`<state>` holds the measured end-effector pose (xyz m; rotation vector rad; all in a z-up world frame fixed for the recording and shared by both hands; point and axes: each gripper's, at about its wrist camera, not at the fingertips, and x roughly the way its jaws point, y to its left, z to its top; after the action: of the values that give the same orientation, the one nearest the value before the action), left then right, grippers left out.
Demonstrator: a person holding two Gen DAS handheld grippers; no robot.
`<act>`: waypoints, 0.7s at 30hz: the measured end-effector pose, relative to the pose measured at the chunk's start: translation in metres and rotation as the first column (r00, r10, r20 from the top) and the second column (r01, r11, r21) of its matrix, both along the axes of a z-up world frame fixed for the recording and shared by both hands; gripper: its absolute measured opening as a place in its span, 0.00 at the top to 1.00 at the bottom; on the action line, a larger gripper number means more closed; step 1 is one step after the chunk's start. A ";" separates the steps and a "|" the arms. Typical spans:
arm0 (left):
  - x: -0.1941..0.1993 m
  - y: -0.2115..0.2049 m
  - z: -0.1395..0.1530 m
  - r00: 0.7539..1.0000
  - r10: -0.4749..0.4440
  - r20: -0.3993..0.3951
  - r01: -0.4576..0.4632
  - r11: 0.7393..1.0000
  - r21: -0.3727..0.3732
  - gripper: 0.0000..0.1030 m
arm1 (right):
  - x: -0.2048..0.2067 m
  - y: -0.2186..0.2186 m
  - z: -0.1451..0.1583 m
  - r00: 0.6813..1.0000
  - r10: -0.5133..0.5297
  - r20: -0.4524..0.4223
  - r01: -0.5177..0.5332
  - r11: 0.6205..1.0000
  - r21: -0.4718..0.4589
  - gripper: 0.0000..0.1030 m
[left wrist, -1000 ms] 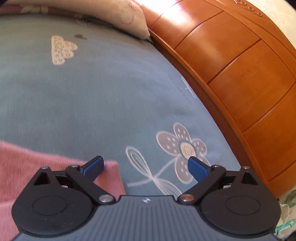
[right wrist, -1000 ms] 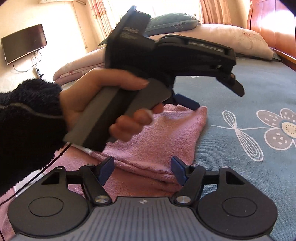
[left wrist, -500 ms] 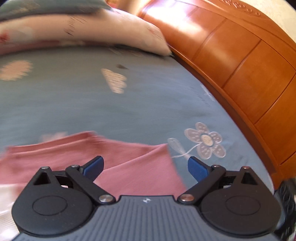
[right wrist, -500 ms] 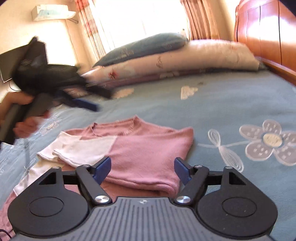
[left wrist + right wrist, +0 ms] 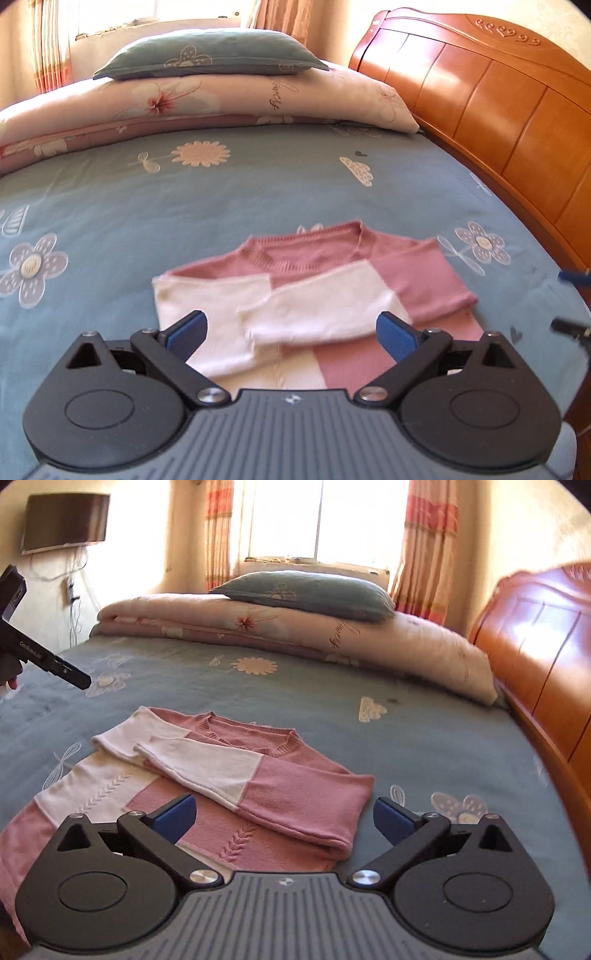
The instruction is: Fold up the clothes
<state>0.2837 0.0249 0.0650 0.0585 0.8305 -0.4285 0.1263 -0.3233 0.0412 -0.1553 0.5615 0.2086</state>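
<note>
Sweater (image 5: pixel 325 295): pink and white knit, lying flat on the blue flowered bedsheet (image 5: pixel 221 199); round collar toward 12 o'clock in the left wrist view, both sleeves folded in and crossing over the chest.
Sweater, right wrist view (image 5: pixel 229 775): sits from centre toward 9 o'clock; the white-and-pink sleeve lies on top, its folded pink shoulder edge at about 5 o'clock of the garment.
Left gripper (image 5: pixel 291 332): jaws spread wide, nothing between the blue pads; it hangs above the lower part of the sweater, clear of the knit. In the right wrist view its black body shows at the 9 o'clock edge (image 5: pixel 44 657), well apart from the garment.
Right gripper (image 5: pixel 282 818): jaws are opening and stand wide; nothing is gripped, and the sweater lies below and between the fingers without contact. Only its blurred finger ends show at the 3 o'clock edge of the left wrist view.
Folded quilt (image 5: pixel 207 103): pale floral, along the bed at 12 o'clock.
Pillow (image 5: pixel 210 55): blue-grey, stacked on the quilt.
Headboard (image 5: pixel 498 122): orange wood, running from 1 to 4 o'clock.
Window (image 5: pixel 317 517): bright, with striped curtains, at 12 o'clock.
Television (image 5: pixel 64 522): wall-mounted, at 10 o'clock in the right wrist view.
</note>
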 end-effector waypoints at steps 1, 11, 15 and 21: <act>-0.005 0.002 -0.005 1.000 -0.008 0.000 0.008 1.000 -0.002 0.05 | -0.003 0.006 0.003 1.000 0.007 0.002 -0.007 1.000 -0.015 0.00; -0.040 0.004 -0.106 0.998 -0.025 -0.061 0.020 0.997 -0.079 0.05 | 0.017 0.055 -0.102 0.971 -0.046 -0.235 0.053 0.998 0.023 0.00; -0.038 -0.003 -0.136 0.999 -0.020 -0.051 0.016 0.997 -0.073 0.05 | 0.022 0.067 -0.143 0.953 -0.080 -0.291 0.080 0.997 -0.011 0.00; -0.015 -0.022 -0.131 0.996 -0.048 0.070 0.056 0.991 -0.118 0.05 | 0.012 0.060 -0.166 0.957 -0.119 -0.263 0.144 0.986 0.079 0.00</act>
<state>0.2685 0.0025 -0.0659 -0.0164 0.7375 -0.5223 0.1386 -0.2628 -0.1245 0.0054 0.8168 0.1265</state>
